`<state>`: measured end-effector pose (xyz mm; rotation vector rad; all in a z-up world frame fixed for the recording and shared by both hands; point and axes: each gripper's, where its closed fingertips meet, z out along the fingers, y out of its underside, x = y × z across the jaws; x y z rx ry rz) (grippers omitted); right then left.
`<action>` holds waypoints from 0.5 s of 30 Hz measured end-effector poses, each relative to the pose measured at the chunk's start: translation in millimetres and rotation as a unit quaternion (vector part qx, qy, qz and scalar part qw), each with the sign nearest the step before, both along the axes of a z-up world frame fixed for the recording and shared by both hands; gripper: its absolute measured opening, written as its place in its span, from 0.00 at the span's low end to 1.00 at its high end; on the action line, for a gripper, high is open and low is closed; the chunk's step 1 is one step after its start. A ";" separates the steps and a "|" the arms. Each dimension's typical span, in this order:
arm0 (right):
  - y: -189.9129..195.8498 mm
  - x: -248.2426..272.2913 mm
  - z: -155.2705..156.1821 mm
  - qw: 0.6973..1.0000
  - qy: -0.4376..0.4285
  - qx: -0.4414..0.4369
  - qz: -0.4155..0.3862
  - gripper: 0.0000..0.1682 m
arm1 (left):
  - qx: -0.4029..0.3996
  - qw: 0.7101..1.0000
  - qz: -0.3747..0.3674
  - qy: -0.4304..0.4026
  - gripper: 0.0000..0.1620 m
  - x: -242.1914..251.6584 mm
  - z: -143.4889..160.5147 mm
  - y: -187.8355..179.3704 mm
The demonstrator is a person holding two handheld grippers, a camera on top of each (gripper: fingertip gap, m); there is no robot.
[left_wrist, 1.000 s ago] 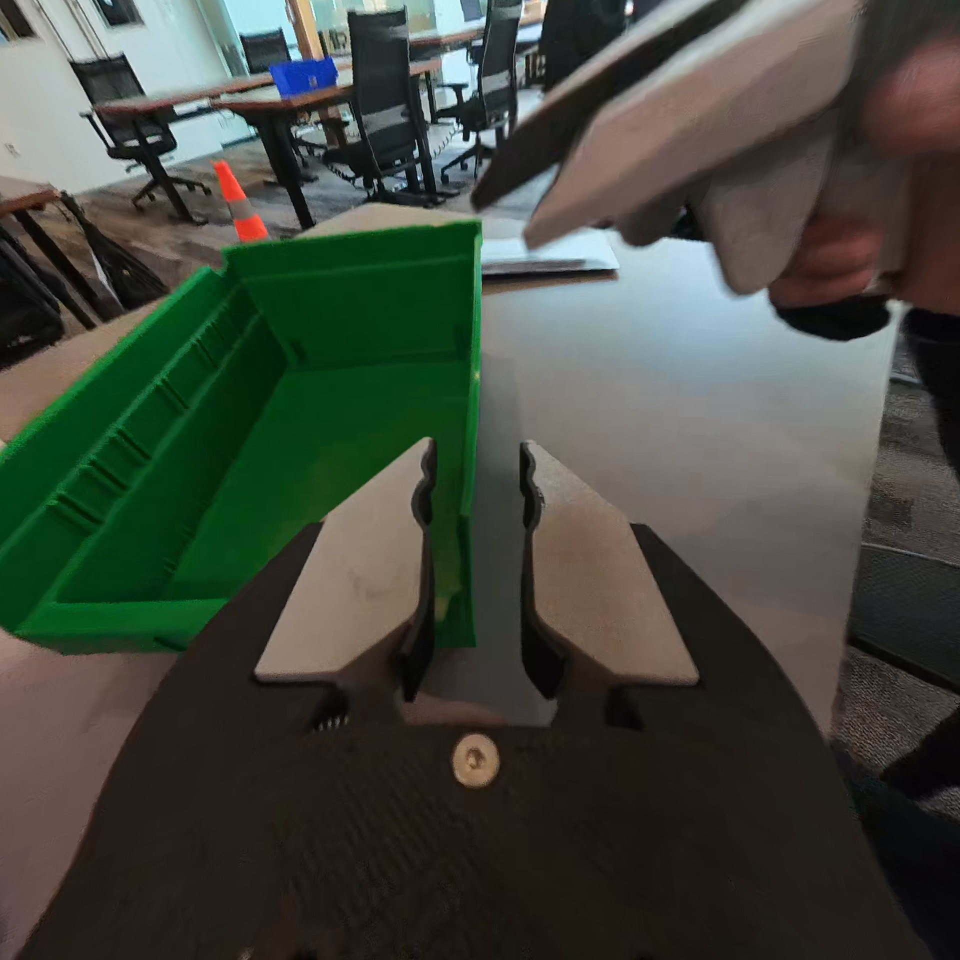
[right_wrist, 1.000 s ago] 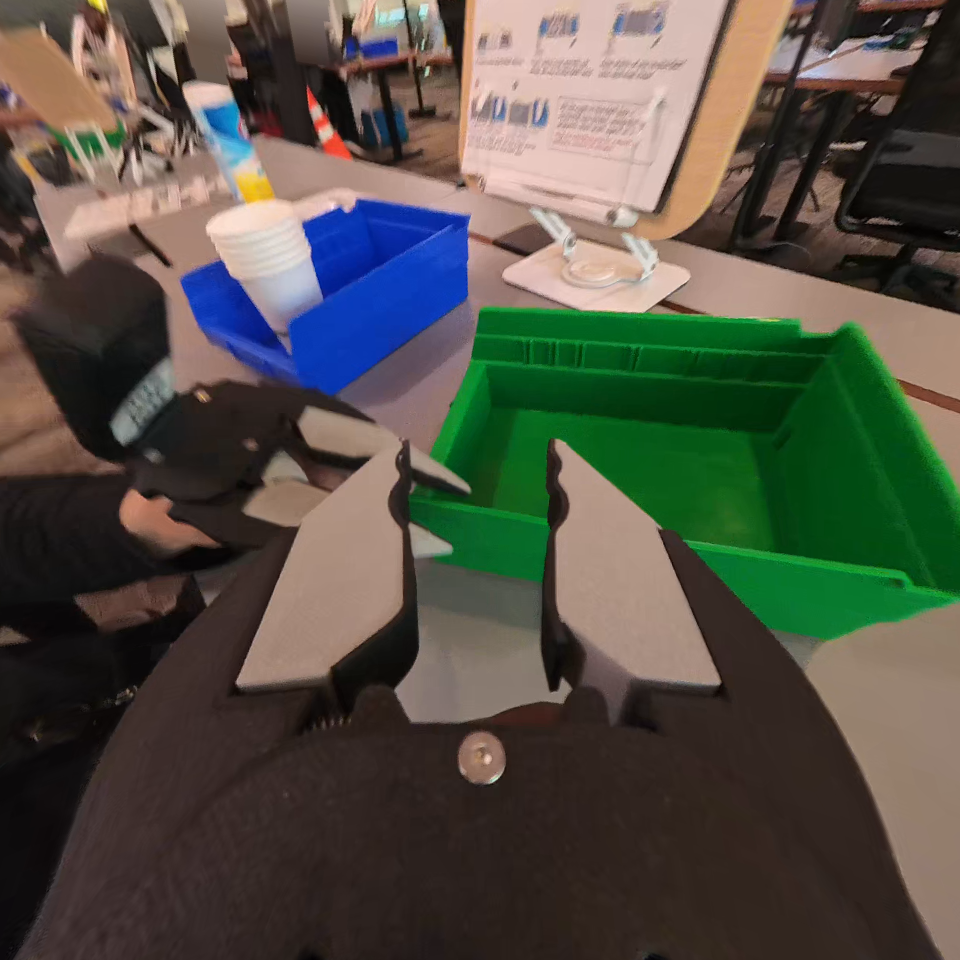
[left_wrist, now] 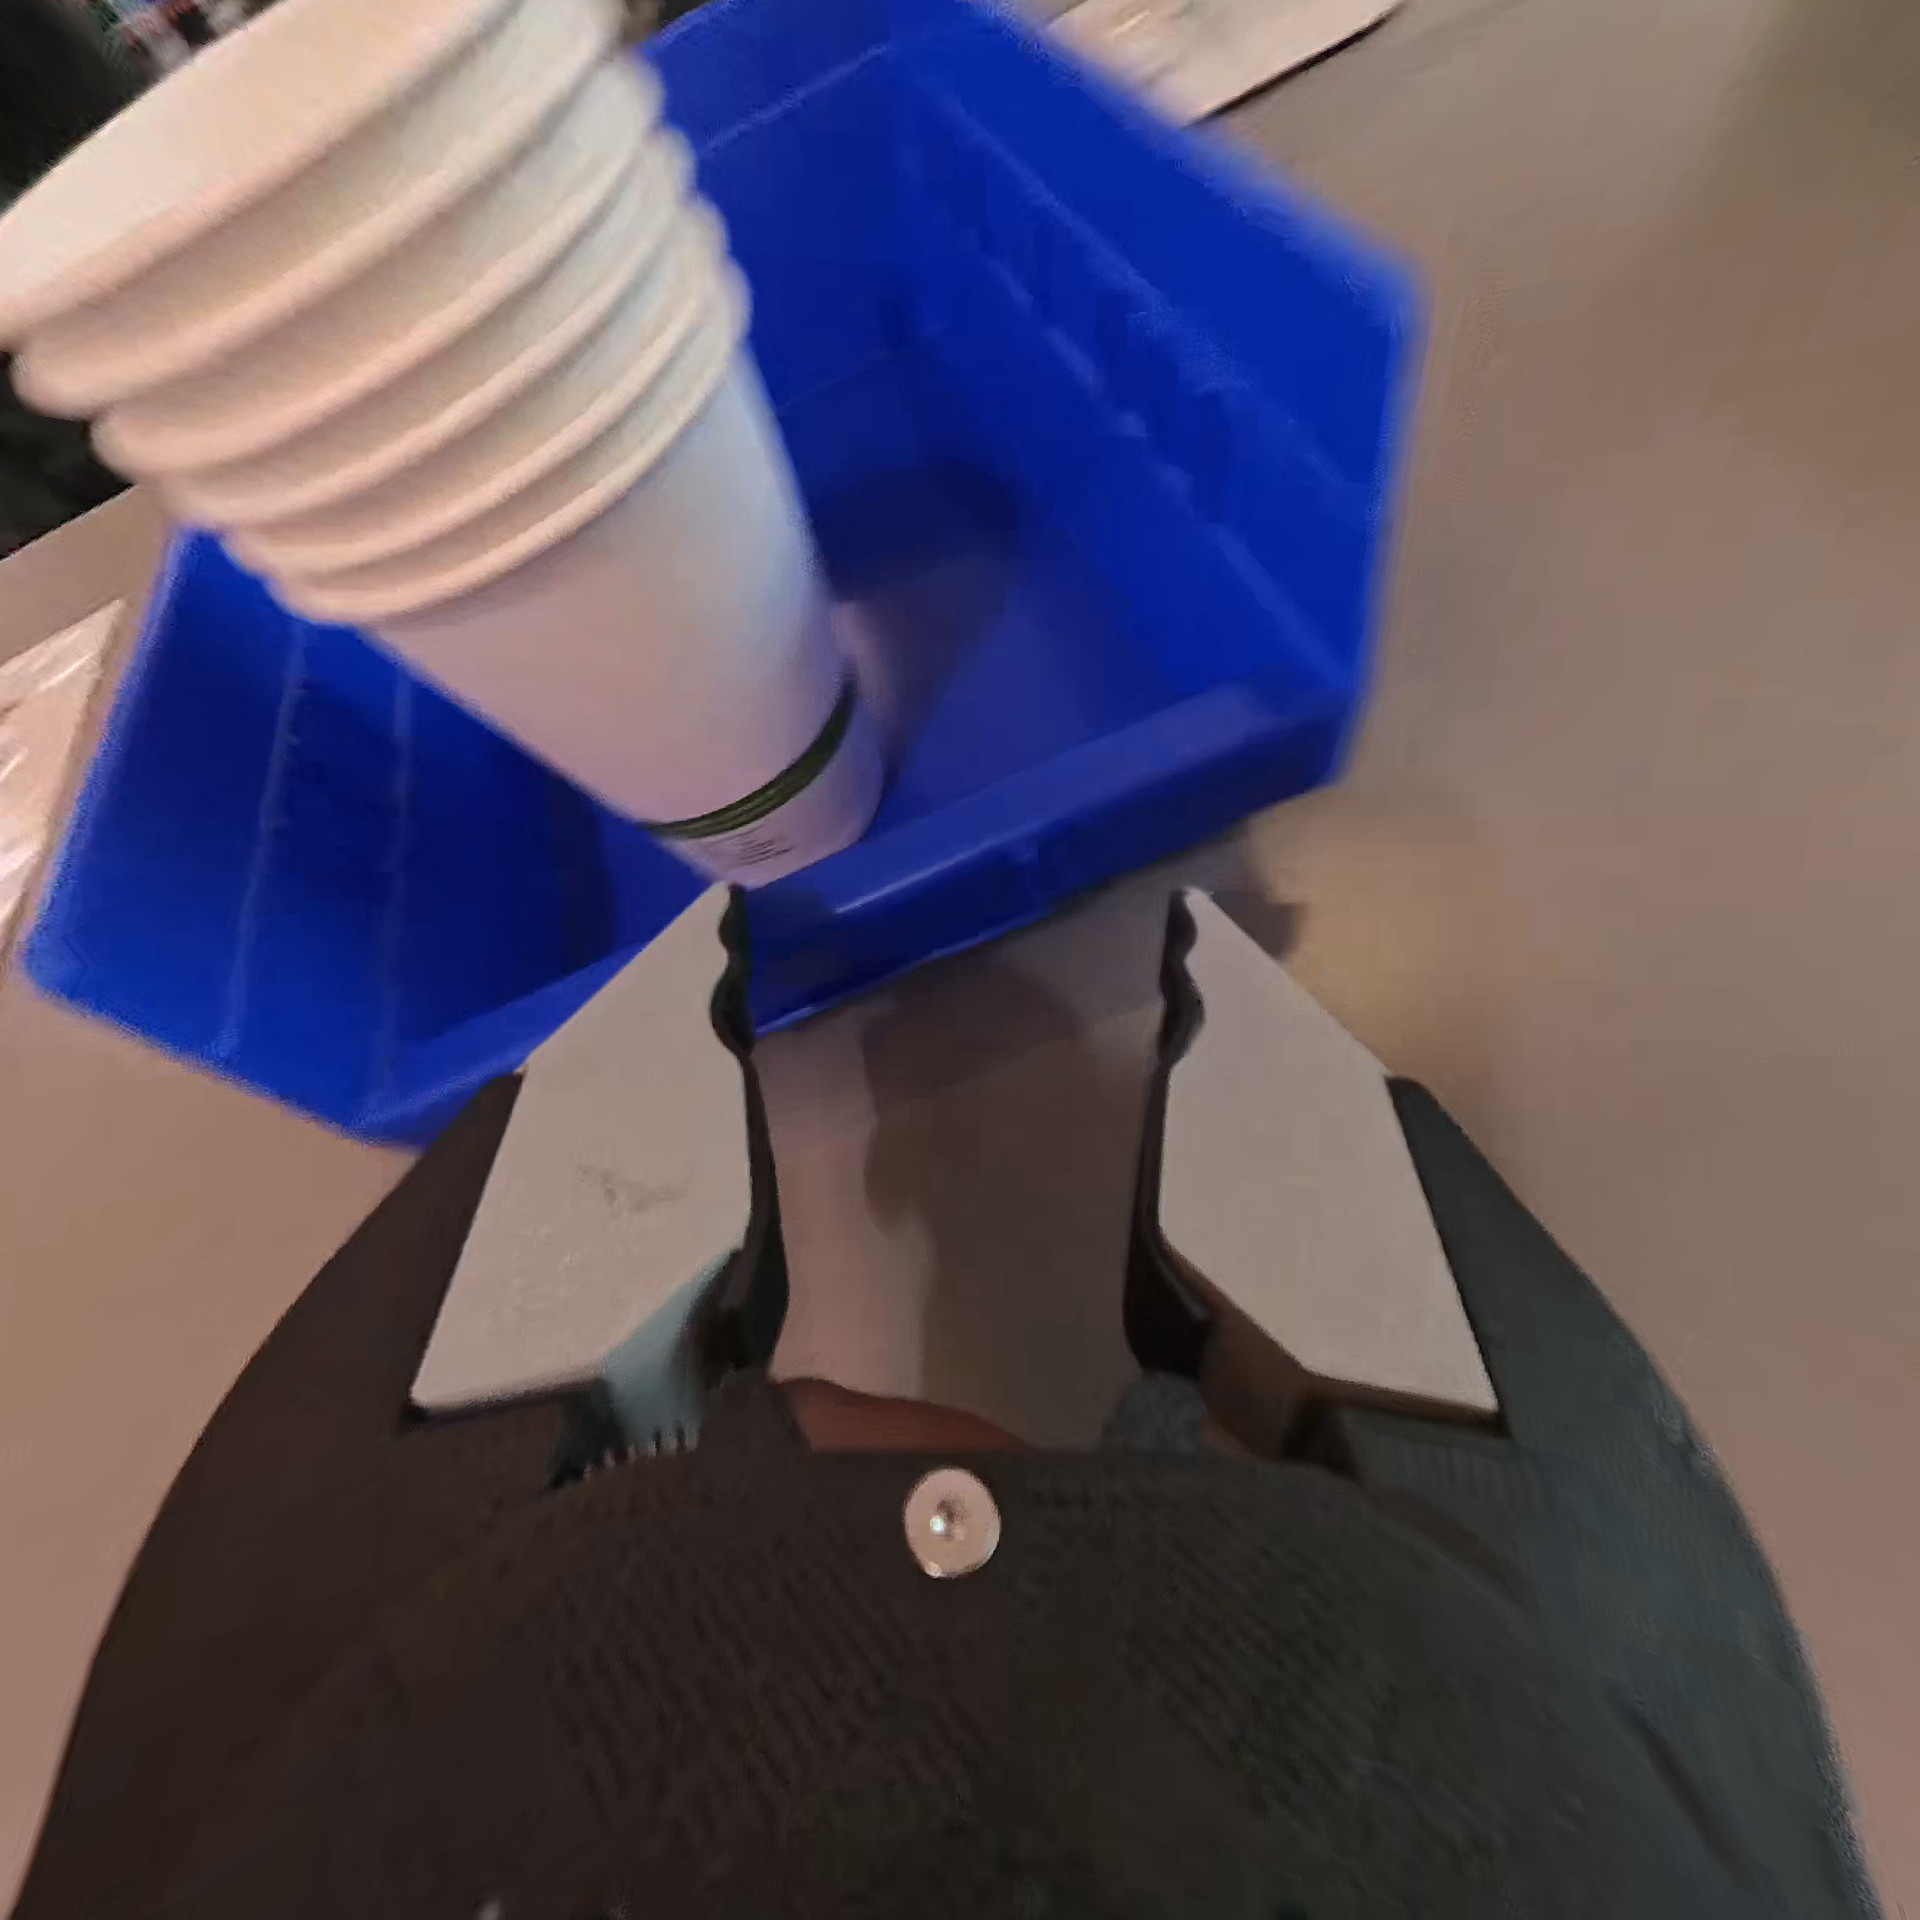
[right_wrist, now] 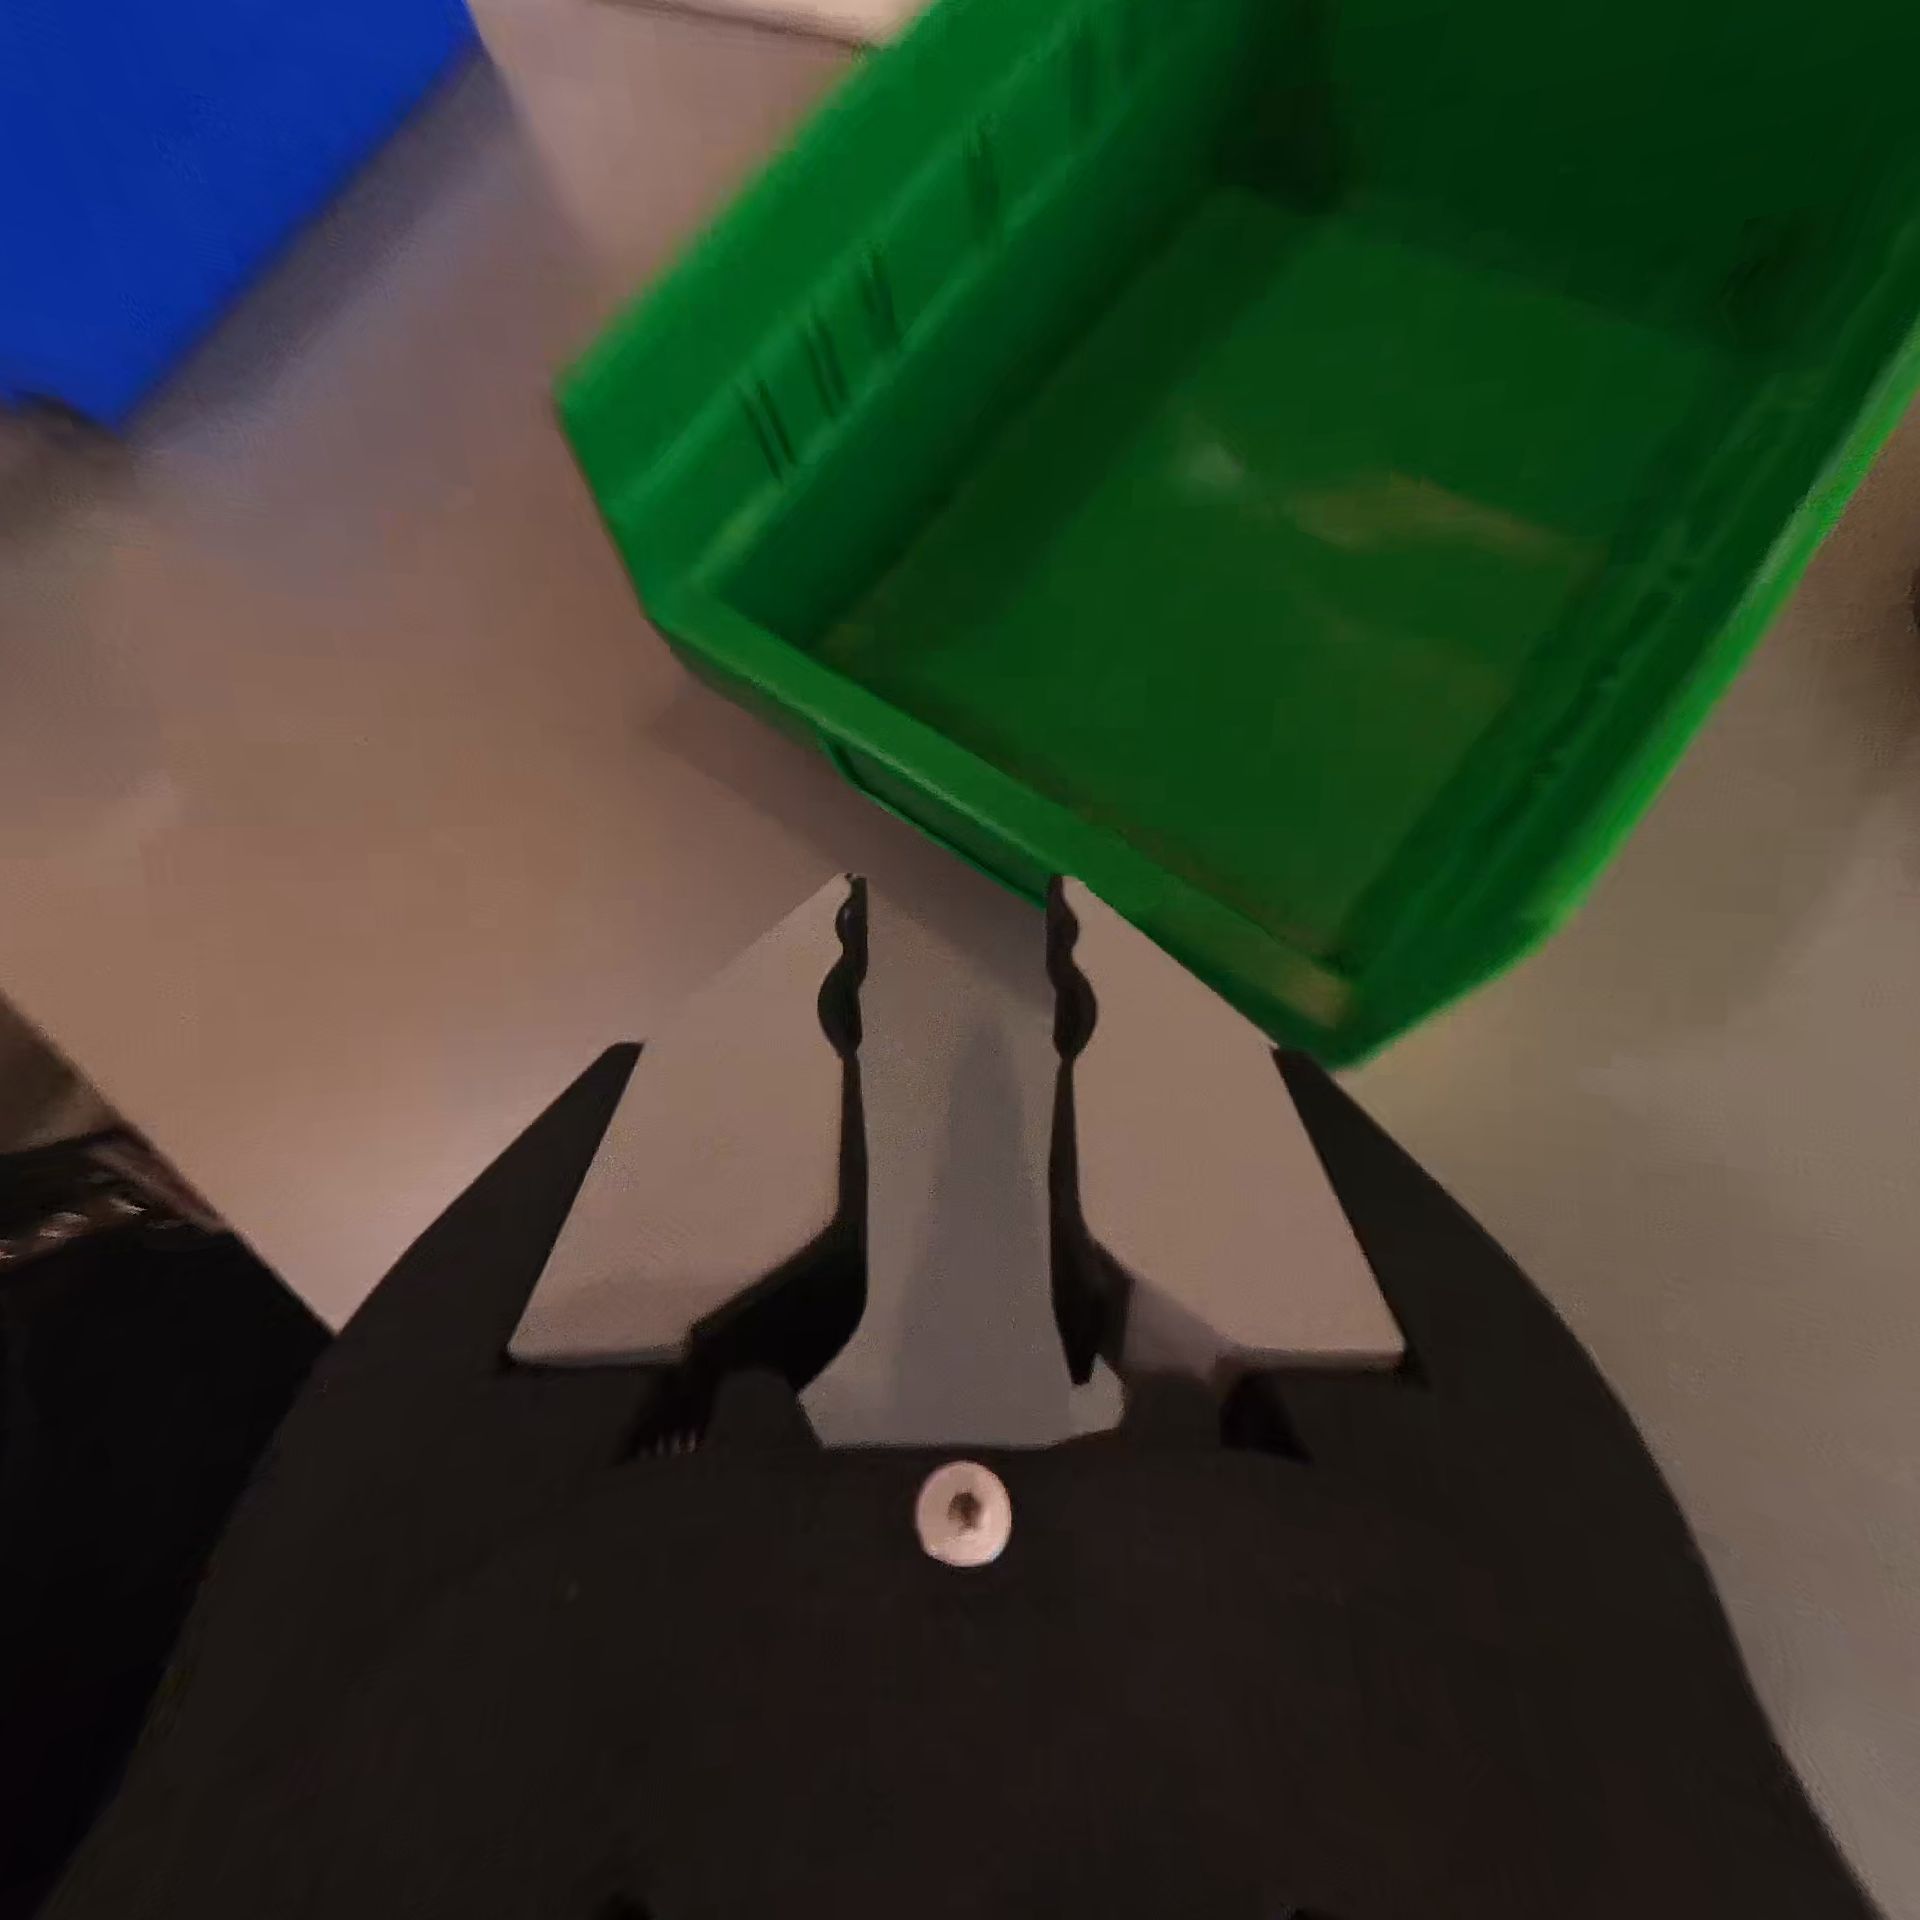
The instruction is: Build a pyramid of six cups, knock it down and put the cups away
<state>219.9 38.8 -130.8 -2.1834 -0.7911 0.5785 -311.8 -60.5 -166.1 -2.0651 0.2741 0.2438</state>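
A stack of several nested white paper cups (left_wrist: 499,416) stands in a blue bin (left_wrist: 1122,436) on the table, in the left wrist view. My left gripper (left_wrist: 961,914) is open and empty, just short of the bin's near wall, with the stack's base a little ahead and left. In the right wrist view an empty green bin (right_wrist: 1299,499) lies ahead and to the right. My right gripper (right_wrist: 956,894) is open and empty, its tips at the green bin's near corner. A corner of the blue bin (right_wrist: 177,177) shows at the upper left there.
The grey-brown tabletop (left_wrist: 1662,727) spreads to the right of the blue bin. In the right wrist view the table (right_wrist: 343,727) lies between the two bins, and its edge with a dark area (right_wrist: 94,1351) is at the lower left. Both views are motion-blurred. My hands' fingertips stand some 55 cm from each other.
My left gripper has swung from the green bin to the blue bin with the cups and opened wider. My right gripper has tilted down, closer over the green bin's near corner.
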 end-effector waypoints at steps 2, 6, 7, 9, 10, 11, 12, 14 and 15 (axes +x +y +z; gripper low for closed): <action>-4.8 -20.0 30.8 0.996 0.070 0.049 0.028 0.24 | 0.020 0.997 -0.066 -0.014 0.43 35.7 11.0 -2.6; -15.4 -77.3 60.7 0.978 0.129 0.142 0.079 0.32 | 0.087 0.991 -0.098 -0.030 0.40 74.6 39.3 12.2; -16.8 -92.1 56.9 0.977 0.120 0.156 0.086 0.34 | 0.074 0.992 -0.097 -0.036 0.39 79.6 36.0 18.2; -12.8 -115.3 34.9 0.981 0.068 0.165 0.082 0.36 | 0.040 0.995 -0.083 -0.045 0.33 82.8 24.0 33.0; -9.0 -124.7 20.5 0.983 0.033 0.165 0.078 0.40 | 0.038 0.996 -0.067 -0.042 0.16 79.4 20.4 42.0; -3.0 -131.9 7.3 0.983 -0.001 0.170 0.069 0.43 | 0.042 0.996 -0.061 -0.043 0.08 78.5 18.6 50.0; 6.6 -135.7 -2.6 0.981 -0.032 0.184 0.053 0.44 | 0.050 0.996 -0.048 -0.049 0.07 76.6 18.1 56.8; 23.8 -138.8 -18.7 0.975 -0.085 0.204 0.025 0.43 | 0.062 0.998 0.005 -0.008 0.02 58.0 18.3 64.7; 30.7 -136.2 -27.1 0.972 -0.113 0.204 0.015 0.36 | 0.063 0.997 0.028 0.016 0.02 46.3 18.6 65.2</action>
